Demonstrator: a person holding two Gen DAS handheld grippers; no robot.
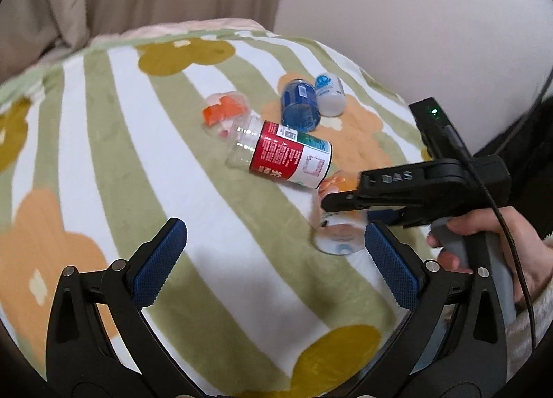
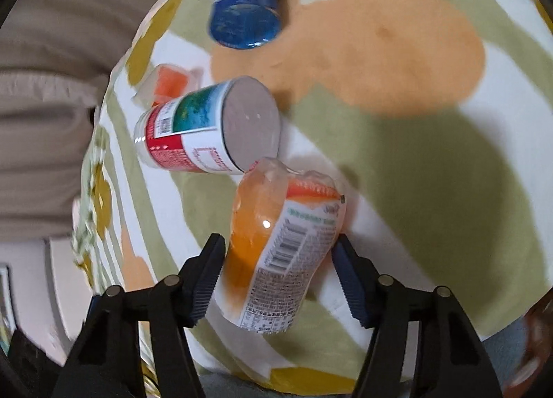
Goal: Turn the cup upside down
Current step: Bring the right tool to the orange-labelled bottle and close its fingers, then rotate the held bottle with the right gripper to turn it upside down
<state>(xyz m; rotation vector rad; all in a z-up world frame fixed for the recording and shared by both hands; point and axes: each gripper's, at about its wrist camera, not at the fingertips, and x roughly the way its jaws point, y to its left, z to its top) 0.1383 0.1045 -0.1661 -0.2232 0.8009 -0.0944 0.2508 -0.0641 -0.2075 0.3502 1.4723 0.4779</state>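
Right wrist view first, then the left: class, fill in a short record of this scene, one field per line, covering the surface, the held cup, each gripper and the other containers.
surface: striped flower blanket
held cup: orange cup, tilted, between the right gripper's pads
right gripper: shut on the orange cup
left gripper: open, holding nothing
red-labelled jar: lying on its side
blue cup: beside a white bottle
small orange cup: behind the jar

Cup between right gripper fingers, just beside jar on blanket
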